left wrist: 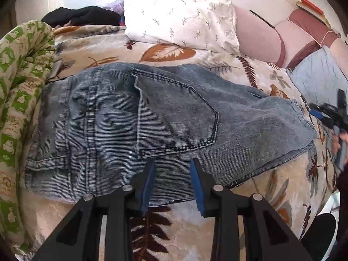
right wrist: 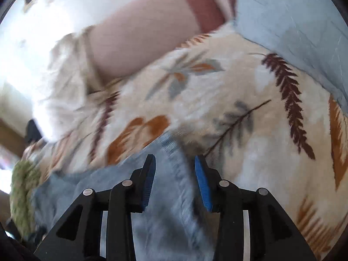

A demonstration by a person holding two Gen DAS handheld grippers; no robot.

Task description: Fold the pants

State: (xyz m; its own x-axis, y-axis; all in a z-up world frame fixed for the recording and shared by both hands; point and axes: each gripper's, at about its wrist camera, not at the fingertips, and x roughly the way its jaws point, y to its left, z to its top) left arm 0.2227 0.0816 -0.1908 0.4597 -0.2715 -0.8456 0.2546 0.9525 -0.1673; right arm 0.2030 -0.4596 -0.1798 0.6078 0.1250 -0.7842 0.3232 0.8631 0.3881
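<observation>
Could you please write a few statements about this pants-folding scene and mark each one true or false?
1. The jeans lie folded on a leaf-patterned blanket. True.
2. The left gripper is clamped shut on the denim. False: its jaws stand apart, with nothing pinched between them.
3. A back pocket faces up. True.
4. A white pillow lies on top of the jeans. False: it lies beyond them, apart.
5. The right gripper is shut. False: its jaws stand open over a denim edge.
</observation>
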